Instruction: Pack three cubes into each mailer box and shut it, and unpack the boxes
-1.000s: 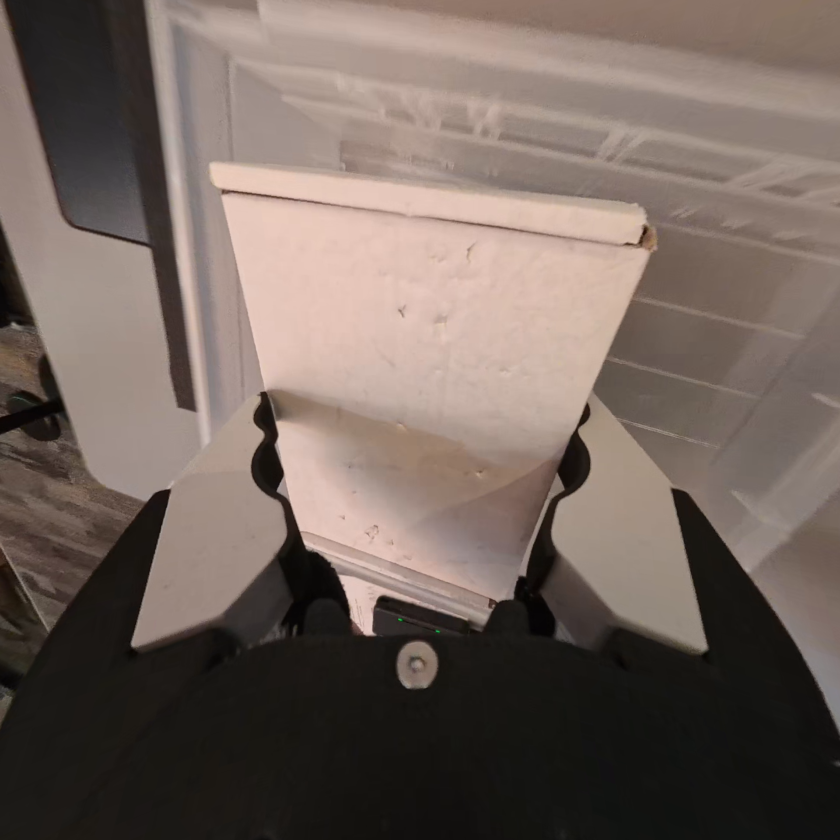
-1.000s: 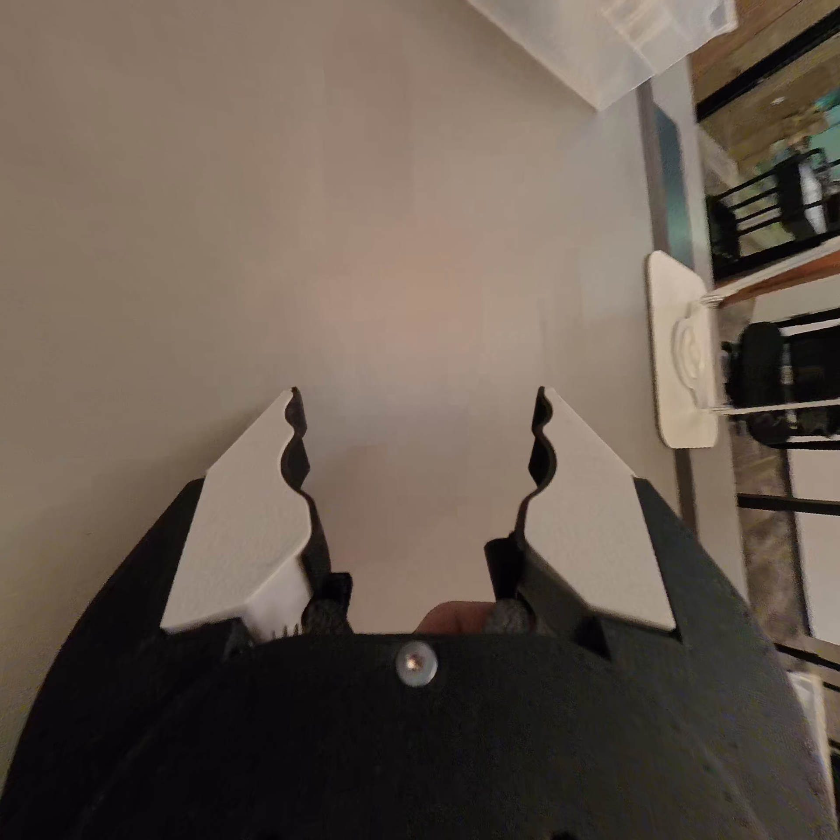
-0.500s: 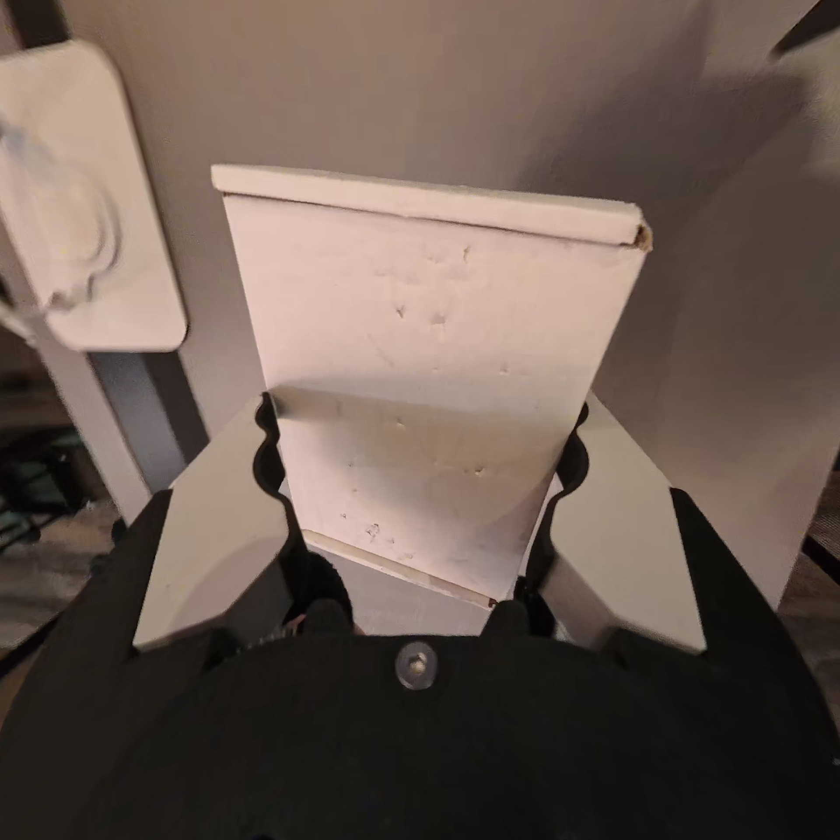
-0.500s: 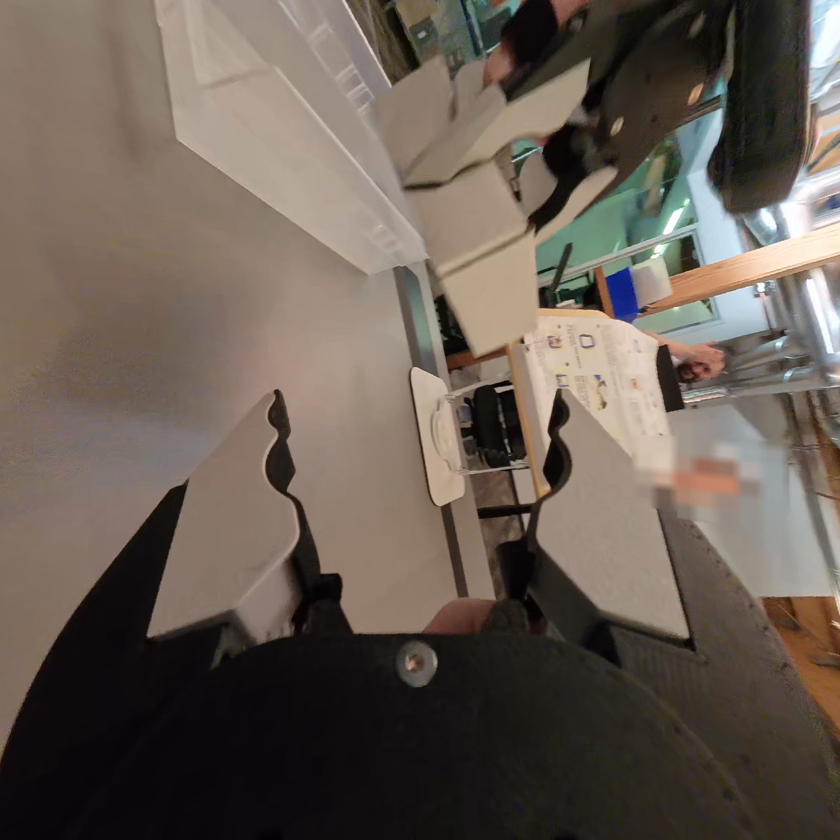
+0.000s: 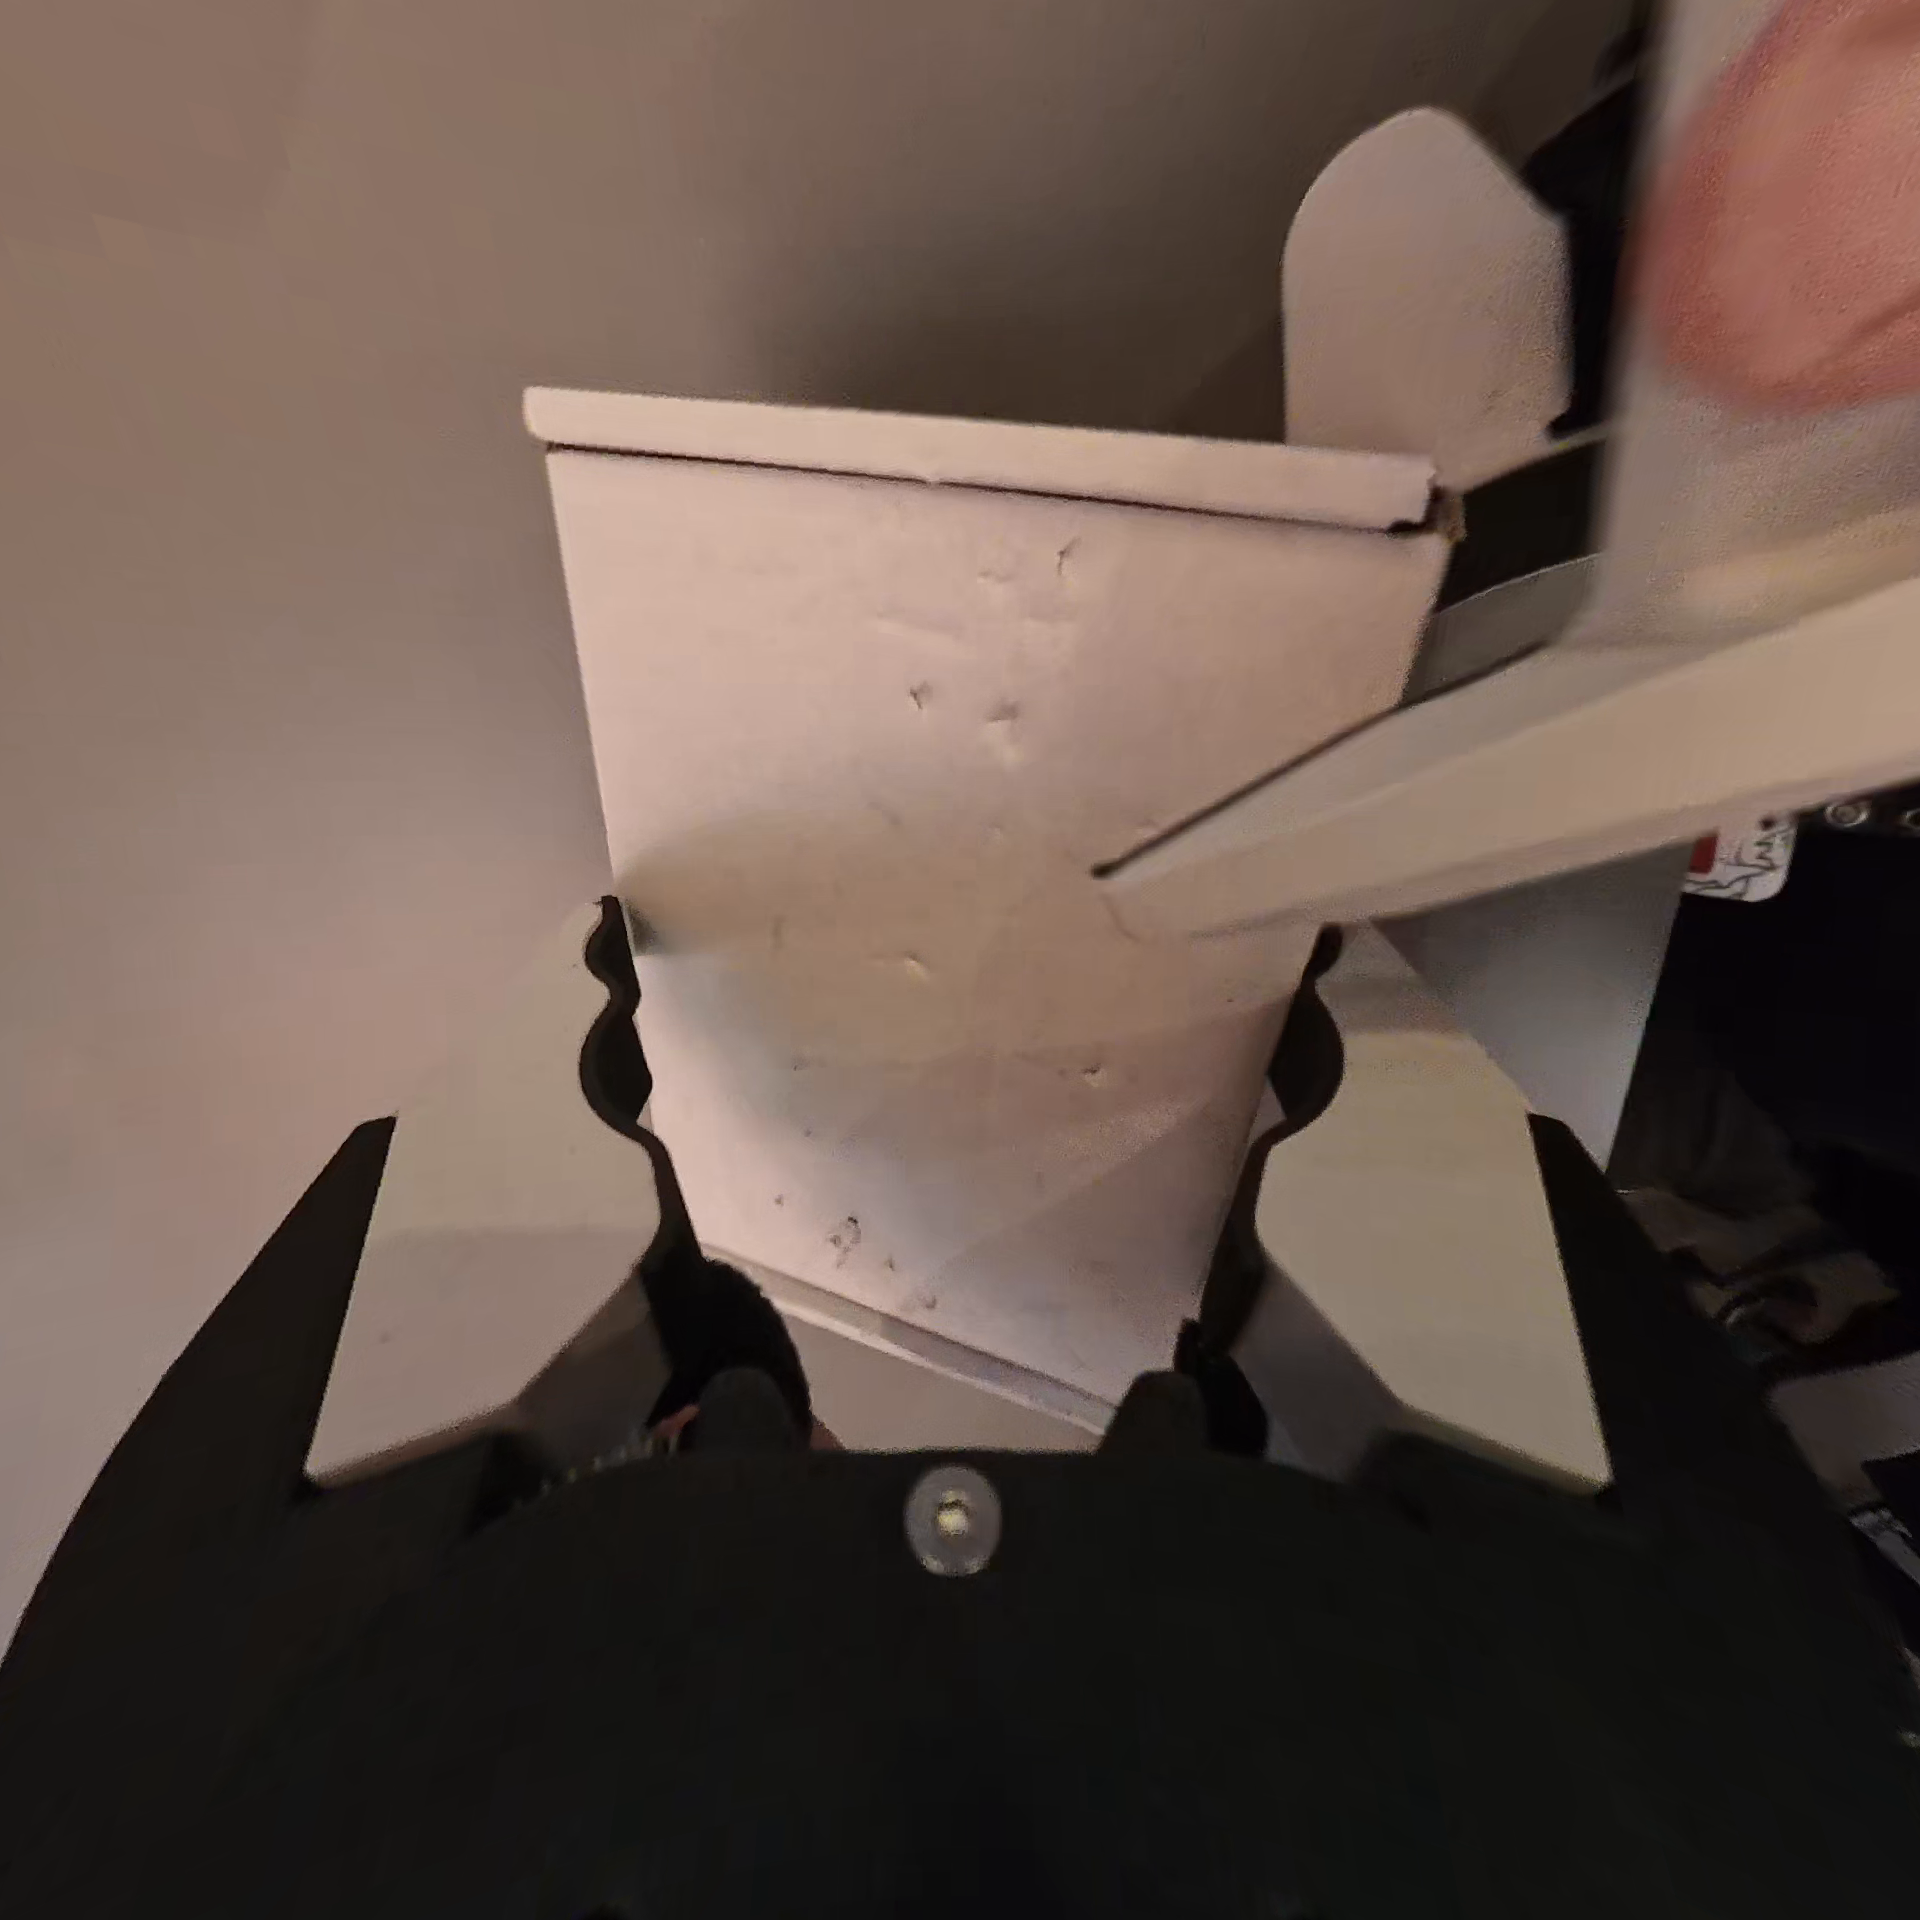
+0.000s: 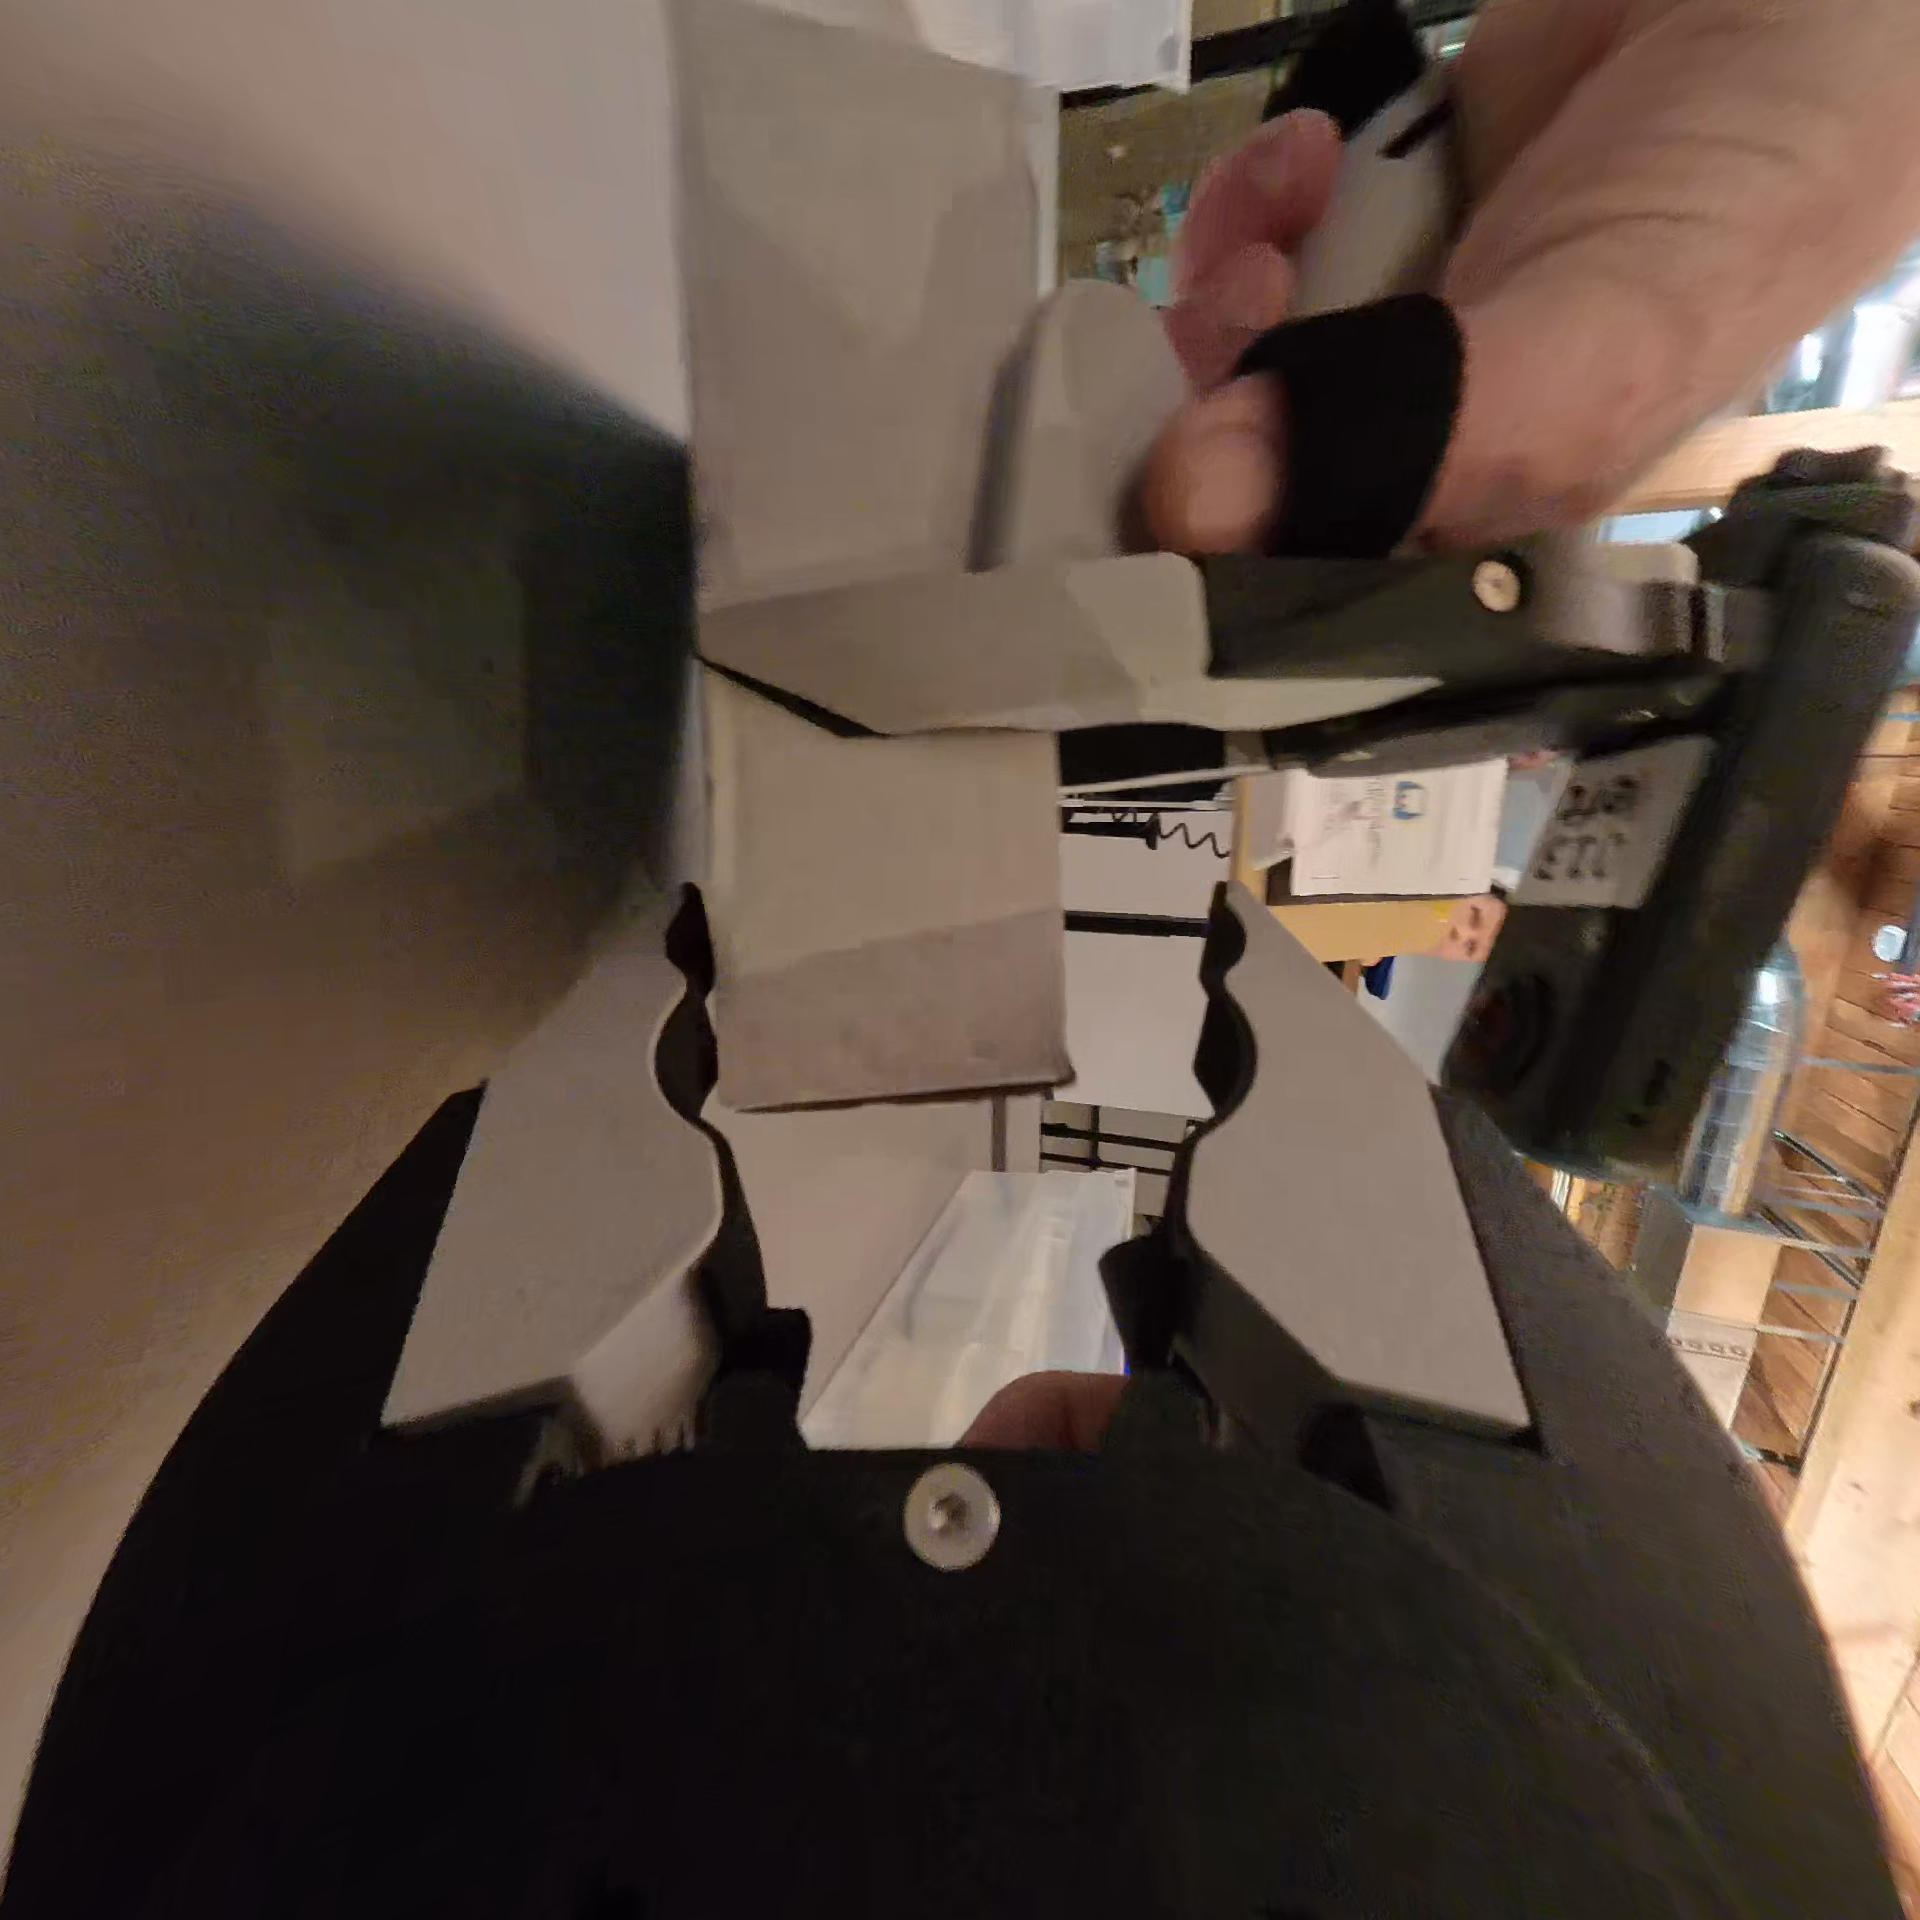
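Observation:
My left gripper (image 5: 966,930) is shut on a white cardboard mailer box (image 5: 966,727) and holds it up in the air above the grey table. The box's rounded side flap (image 5: 1423,291) sticks out at the upper right. A white finger (image 5: 1507,800) of the right gripper reaches in from the right and lies across the box. In the right wrist view my right gripper (image 6: 956,914) is open, and a flap of the box (image 6: 894,1029) hangs between its fingertips. The left gripper (image 6: 1039,675) clamps the box there from the right. No cubes are in view.
The grey table top (image 5: 260,520) lies behind the box. A clear plastic bin (image 6: 987,1299) shows low between the right fingers. A person's hand (image 6: 1610,260) holds the left gripper. Wooden shelving and wire racks (image 6: 1818,1143) stand at the right.
My left gripper carried the box away from the clear bin to over the table. My right gripper turned and closed in on the box, so its fingers now straddle a flap.

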`<state>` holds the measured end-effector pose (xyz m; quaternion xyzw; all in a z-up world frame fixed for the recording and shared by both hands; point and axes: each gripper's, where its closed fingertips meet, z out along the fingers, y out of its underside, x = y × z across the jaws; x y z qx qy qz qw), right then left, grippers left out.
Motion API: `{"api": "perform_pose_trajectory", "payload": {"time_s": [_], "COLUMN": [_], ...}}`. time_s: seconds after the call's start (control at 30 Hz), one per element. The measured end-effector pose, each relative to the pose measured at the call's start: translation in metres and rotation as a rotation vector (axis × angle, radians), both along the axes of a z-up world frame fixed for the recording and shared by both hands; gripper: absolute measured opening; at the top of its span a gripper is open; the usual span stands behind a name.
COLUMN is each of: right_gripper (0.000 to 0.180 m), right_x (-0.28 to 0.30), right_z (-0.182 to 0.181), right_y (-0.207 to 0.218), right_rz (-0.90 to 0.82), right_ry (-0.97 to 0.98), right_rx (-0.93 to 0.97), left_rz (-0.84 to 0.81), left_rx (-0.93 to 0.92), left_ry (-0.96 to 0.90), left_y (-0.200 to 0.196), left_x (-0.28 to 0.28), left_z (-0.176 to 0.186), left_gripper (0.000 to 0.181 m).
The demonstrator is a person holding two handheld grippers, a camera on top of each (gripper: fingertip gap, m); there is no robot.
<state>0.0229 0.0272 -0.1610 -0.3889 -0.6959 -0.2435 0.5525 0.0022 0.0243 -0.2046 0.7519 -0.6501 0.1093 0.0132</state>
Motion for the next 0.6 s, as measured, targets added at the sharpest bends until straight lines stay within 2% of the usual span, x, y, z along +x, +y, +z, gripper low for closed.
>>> {"api": "perform_pose_trajectory", "payload": {"time_s": [0.03,0.07,0.27,0.43,0.5,0.6], "right_gripper": [0.083,0.064,0.063,0.063,0.063,0.063], "right_x": [0.002,0.003,0.008,0.016,0.019,0.022], "right_z": [-0.008,-0.015,-0.018,-0.018,-0.017,-0.015], "right_y": [-0.001,-0.002,0.004,0.010,0.011,0.015], "right_rz": [0.004,0.006,0.009,0.020,0.031,0.046], "right_ry": [-0.015,-0.027,0.006,0.035,0.038,0.052], "right_rx": [-0.006,-0.006,-0.048,-0.121,-0.151,-0.208], "left_rz": [0.001,0.001,0.020,0.049,0.123,0.123], "left_rx": [-0.008,-0.009,0.010,0.196,0.254,0.429], "left_ry": [-0.008,-0.011,-0.083,-0.191,-0.259,-0.282], "left_y": [0.000,0.001,0.005,0.003,0.002,0.001], "left_x": [0.004,0.005,0.010,-0.007,-0.016,-0.039], "left_z": [-0.001,-0.001,0.003,0.026,0.030,0.022], "left_gripper": [0.123,0.123,0.128,0.139,0.138,0.132]}}
